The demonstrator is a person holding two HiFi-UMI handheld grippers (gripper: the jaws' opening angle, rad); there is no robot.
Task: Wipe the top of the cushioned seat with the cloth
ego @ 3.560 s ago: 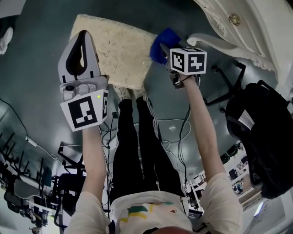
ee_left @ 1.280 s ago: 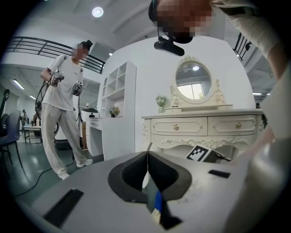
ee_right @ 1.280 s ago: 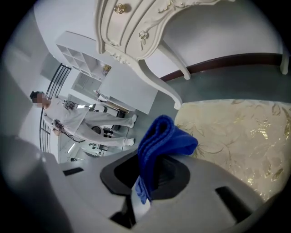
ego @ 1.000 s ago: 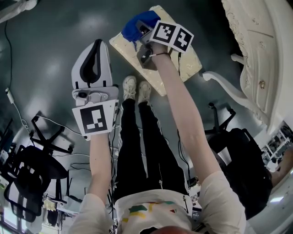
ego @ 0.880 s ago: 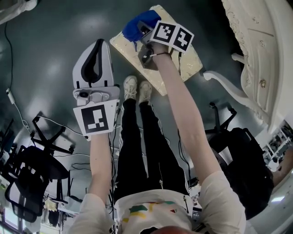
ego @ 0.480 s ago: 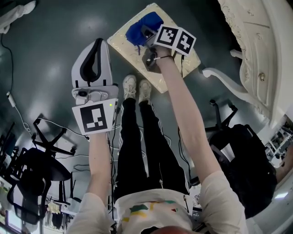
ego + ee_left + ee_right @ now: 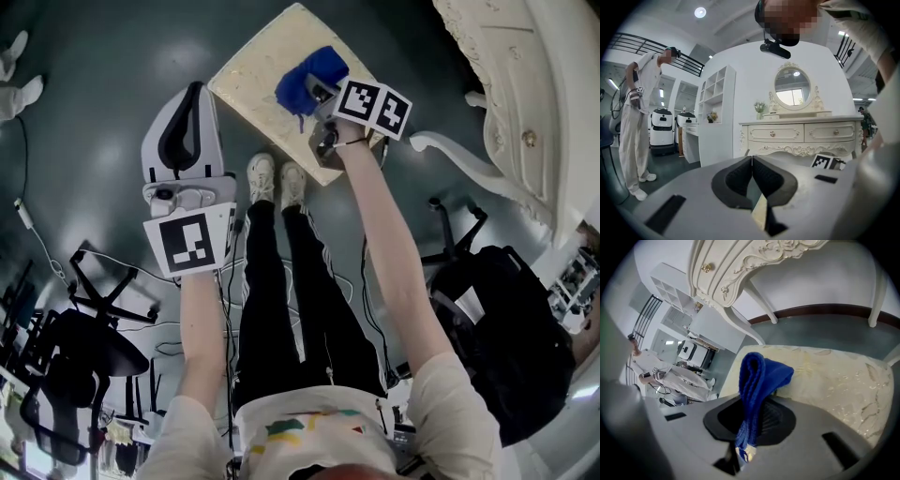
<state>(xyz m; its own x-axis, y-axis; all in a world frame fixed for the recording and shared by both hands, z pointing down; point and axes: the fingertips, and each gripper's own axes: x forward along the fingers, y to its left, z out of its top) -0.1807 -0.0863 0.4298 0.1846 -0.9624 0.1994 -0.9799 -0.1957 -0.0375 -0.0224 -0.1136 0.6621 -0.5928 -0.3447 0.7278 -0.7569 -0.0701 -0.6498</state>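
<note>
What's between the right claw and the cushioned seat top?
The folded blue cloth, clamped in the right claw, over the cream cushioned seat; the right gripper view shows it.

One cushioned seat (image 7: pixel 251 73), one blue cloth (image 7: pixel 309 77)

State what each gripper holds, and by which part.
Right gripper pinches the folded blue cloth across its bunched folds; left gripper is shut on nothing.
</note>
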